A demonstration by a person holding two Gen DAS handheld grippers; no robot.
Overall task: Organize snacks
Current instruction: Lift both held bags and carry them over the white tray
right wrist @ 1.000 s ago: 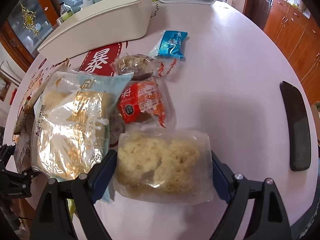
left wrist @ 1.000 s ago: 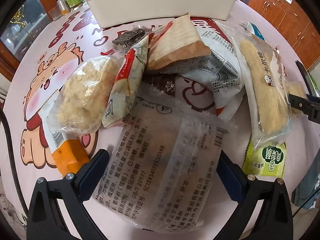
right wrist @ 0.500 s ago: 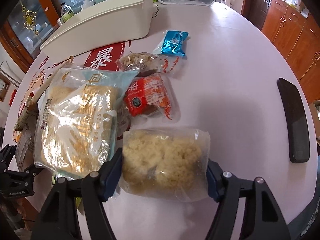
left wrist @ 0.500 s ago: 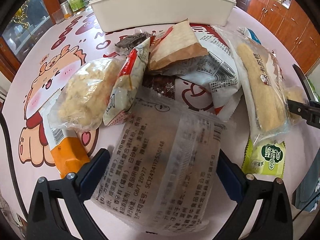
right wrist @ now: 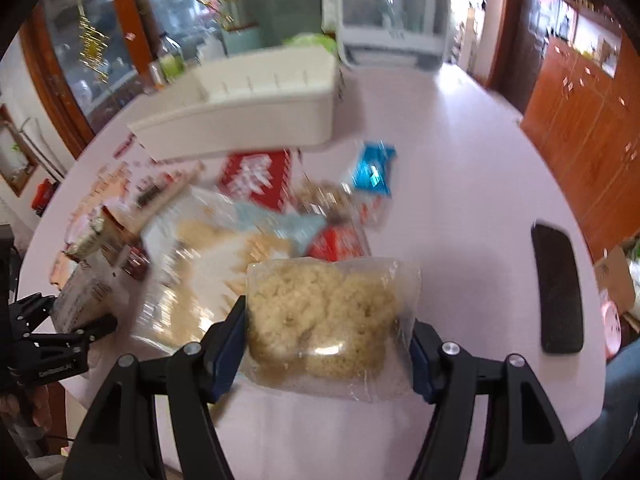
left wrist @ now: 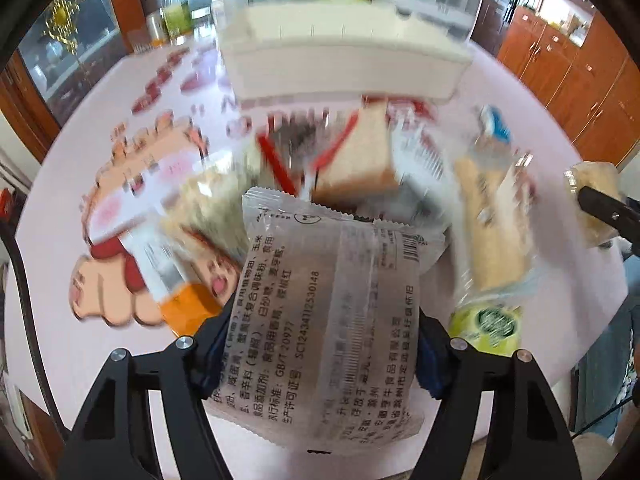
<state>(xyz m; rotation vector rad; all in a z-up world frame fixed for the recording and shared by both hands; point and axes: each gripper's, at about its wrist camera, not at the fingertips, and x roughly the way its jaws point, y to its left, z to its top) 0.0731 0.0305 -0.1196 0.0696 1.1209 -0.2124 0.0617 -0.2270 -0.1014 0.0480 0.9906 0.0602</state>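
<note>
A: Left gripper (left wrist: 320,354) status?
B: Clamped on the translucent printed snack packet (left wrist: 334,320), pads on both side edges. Packet is up off the pink surface (left wrist: 80,184), in front of the snack pile (left wrist: 360,168).
A: Right gripper (right wrist: 326,344)?
B: Clamped on the clear bag of crumbly yellow snack (right wrist: 332,318), also held above the surface, near its front edge.
A: Where's the bin?
B: White bin (left wrist: 344,60) sits behind the pile, well apart from both held items. Background is motion-blurred.
A: What's left on the surface?
B: Long biscuit pack (left wrist: 492,232), blue wrapper (right wrist: 374,172), red packet (right wrist: 338,242), and more, overlapping; the blur blocks a count.
A: Anything else?
B: Black phone (right wrist: 558,288) lying flat to the right, apart from the snacks.
</note>
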